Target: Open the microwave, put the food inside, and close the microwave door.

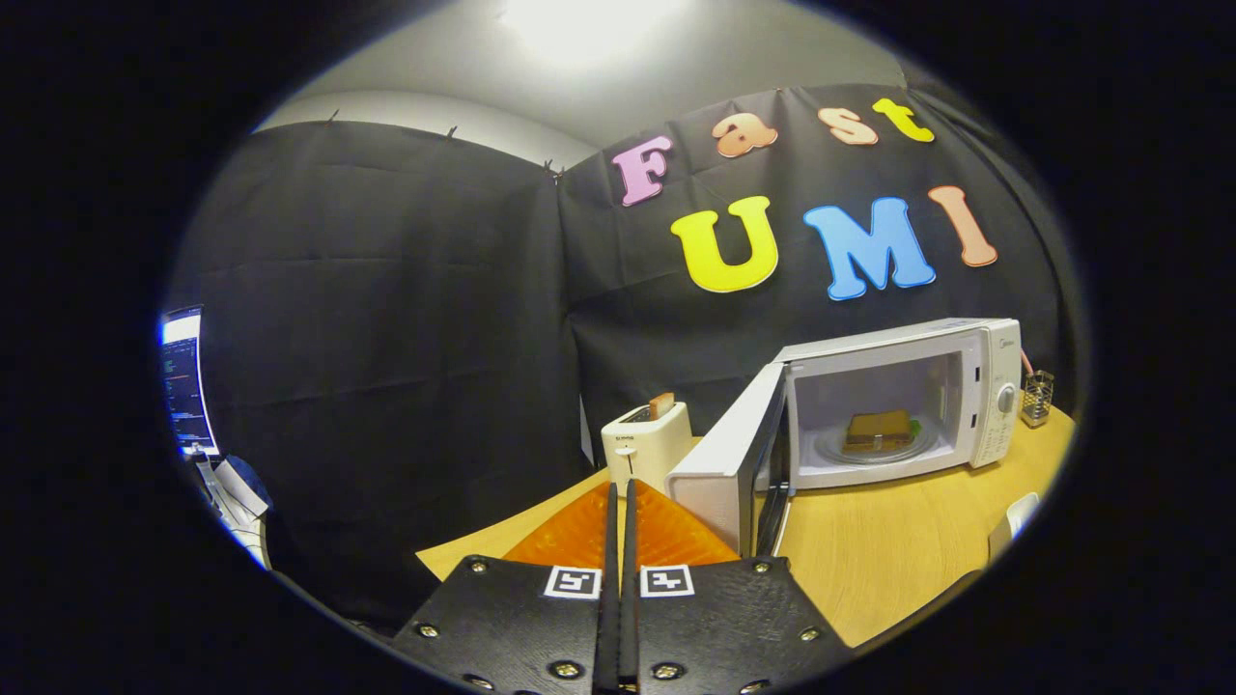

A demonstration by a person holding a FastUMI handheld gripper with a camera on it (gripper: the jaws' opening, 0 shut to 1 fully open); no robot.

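**A:** Start at the left. What do you see?

**B:** A lit monitor (pixel 182 381) at the far left by the booth wall. Then, straight beyond my fingertips, a white toaster (pixel 645 446) with a slice of bread (pixel 661 404) standing in its slot. Under my fingers lies an orange mat (pixel 579 533) on the wooden table (pixel 888 550).

**A:** And your fingers?

**B:** My gripper (pixel 619 492) is clenched: both fingers pressed together, nothing between them.

**A:** Where is the food?

**B:** The sandwich (pixel 878 430) already sits on the glass turntable (pixel 874 448) inside the microwave (pixel 903 405), well to the right of my fingers and farther back. I judge only the closing is left.

**A:** So what does that turn on?

**B:** The microwave door (pixel 729 463). It stands wide open, hinged on the left side of the oven, its free edge swung out toward me, just to the right of my fingertips. Its outer face looks toward my side, so I think I must push it rightward and away, toward the cavity. Beyond the oven's right side stands a small wire holder (pixel 1037 398)
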